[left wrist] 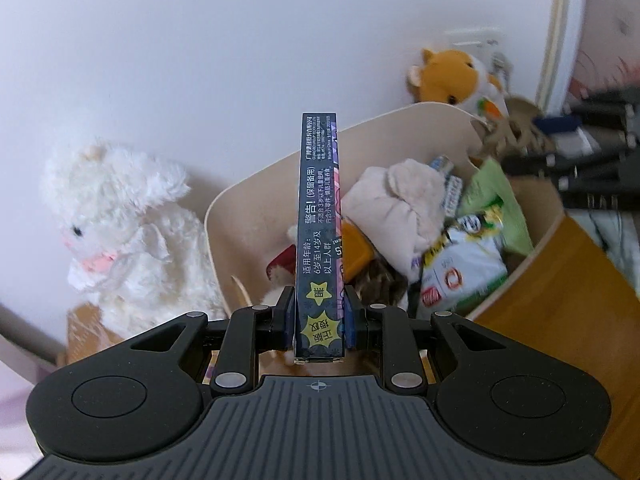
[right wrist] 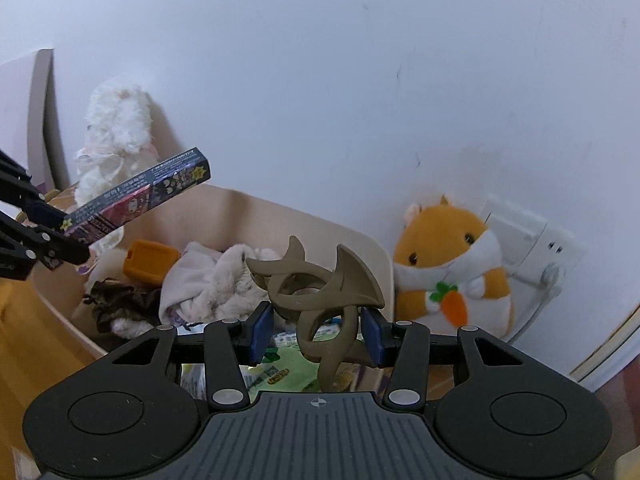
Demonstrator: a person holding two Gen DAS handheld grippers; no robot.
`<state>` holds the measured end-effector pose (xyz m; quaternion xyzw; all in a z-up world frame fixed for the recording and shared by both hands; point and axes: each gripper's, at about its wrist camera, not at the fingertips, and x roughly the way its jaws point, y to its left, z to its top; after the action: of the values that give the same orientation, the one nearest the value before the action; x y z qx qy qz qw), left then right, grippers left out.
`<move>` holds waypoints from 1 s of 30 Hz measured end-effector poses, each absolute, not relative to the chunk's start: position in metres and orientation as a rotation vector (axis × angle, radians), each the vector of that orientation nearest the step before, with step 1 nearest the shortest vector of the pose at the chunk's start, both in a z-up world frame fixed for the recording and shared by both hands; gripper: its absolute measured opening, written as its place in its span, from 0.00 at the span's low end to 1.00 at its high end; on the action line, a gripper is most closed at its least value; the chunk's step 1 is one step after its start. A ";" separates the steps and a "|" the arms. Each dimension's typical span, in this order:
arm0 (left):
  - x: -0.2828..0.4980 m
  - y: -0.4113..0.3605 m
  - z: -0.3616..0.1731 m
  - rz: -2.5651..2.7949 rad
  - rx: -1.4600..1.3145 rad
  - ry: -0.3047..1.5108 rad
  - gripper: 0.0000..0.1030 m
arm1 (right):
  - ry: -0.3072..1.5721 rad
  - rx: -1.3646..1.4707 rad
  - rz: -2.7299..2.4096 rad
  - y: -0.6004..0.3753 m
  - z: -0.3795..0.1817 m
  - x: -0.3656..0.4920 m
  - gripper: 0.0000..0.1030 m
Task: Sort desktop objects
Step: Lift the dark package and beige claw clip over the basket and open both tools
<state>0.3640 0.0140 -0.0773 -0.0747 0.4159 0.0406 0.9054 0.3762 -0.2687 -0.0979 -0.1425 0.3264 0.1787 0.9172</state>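
Left wrist view: left gripper [left wrist: 319, 322] clamped on a long dark box [left wrist: 319, 232], held by one end, edge-on, pointing forward above a beige bin [left wrist: 256, 196]. In the bin below and right of the box: orange block [left wrist: 354, 254], pale cloth [left wrist: 394, 208], snack bags [left wrist: 472, 264], a dark brown bundle [left wrist: 380, 284]. Left of the bin, against the wall, a white plush [left wrist: 120, 232]; behind its far rim, a hamster plush [left wrist: 456, 80]. At far right, blurred, the right gripper [left wrist: 580, 152].

Right wrist view: right gripper [right wrist: 319, 334] with a brown claw clip [right wrist: 316, 300] between the pads, touching the right pad [right wrist: 370, 336], a gap at the left one; grip firmness unclear. Clip over the bin's [right wrist: 240, 208] near corner, green bags [right wrist: 288, 364] directly beneath. Just beyond the bin's right rim, the hamster plush [right wrist: 452, 264] against a wall socket [right wrist: 536, 244].
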 end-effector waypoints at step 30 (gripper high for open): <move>0.320 0.013 -0.084 0.077 -0.368 0.847 0.74 | 0.636 -0.272 0.415 -0.275 -0.094 0.323 1.00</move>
<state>0.3200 0.0128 -0.0844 -0.1774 0.4085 0.0373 0.8946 0.3229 -0.2753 -0.0943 -0.1322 0.3094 0.2020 0.9198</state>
